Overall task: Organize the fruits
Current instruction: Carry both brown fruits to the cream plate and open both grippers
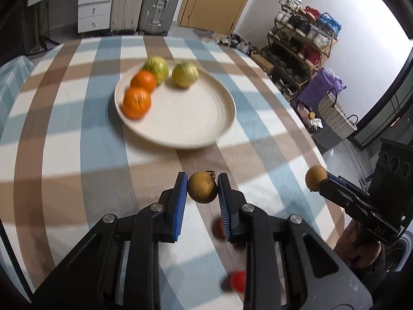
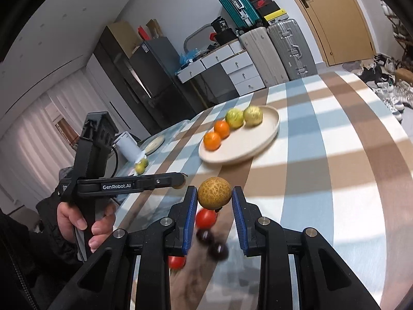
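Two handheld grippers hover over a bench (image 1: pixel 64 134) covered in a blue, brown and white checked cloth. The left gripper (image 1: pixel 202 188) is clamped on a small brown fruit (image 1: pixel 201 186) between its blue pads. The right gripper (image 2: pixel 214 193) likewise grips a round tan fruit (image 2: pixel 214 193), held above the cloth. Farther back on the bench sits a cream plate (image 1: pixel 191 118) carrying two oranges (image 1: pixel 136 102) along its left side and two yellow-green fruits (image 1: pixel 185 74) at its far edge. Red tomatoes (image 2: pixel 205 218) and dark round fruits (image 2: pixel 218 251) lie on the cloth beneath the right gripper. All of it is a little blurred.
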### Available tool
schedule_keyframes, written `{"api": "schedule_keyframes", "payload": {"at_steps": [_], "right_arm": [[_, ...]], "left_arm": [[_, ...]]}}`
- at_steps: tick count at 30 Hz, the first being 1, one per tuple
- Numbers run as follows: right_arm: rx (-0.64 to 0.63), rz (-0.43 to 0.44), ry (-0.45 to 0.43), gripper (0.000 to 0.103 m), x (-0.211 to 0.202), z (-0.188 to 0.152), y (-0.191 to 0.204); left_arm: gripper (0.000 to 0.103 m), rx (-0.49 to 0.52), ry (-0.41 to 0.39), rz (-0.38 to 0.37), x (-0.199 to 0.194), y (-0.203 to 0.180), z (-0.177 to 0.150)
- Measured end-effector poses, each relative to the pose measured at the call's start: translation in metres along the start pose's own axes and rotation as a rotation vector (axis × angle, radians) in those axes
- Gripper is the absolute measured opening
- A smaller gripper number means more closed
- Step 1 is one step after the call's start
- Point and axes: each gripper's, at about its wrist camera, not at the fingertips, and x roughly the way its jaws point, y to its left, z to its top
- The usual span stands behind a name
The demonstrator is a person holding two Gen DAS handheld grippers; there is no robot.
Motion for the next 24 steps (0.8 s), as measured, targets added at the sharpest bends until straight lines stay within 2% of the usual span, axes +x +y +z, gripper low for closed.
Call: {"api": "schedule_keyframes", "payload": {"at_steps": [8,14,20,24], "right_arm": [[-0.073,-0.019,0.023,0.028,0.048,0.057,-0.002],[-0.099,-0.098,0.043,0.028,0.087,0.093,-0.016],[-0.115,-0.182,0.1,0.028,0.126,0.112,-0.037],[-0.083,-0.176,0.123,0.028,0.14,0.115,-0.051]], "left_arm": [[0.021,0.025,-0.045,-0.013,0.024,0.006,0.063],[0.021,0.022,-0.048,-0.032,0.051,0.007,0.107],[0.021,0.024,-0.036,-0.064,0.083,0.005,0.146],[0.021,0.045,-0.009,-0.088,0.109,-0.005,0.167]]}}
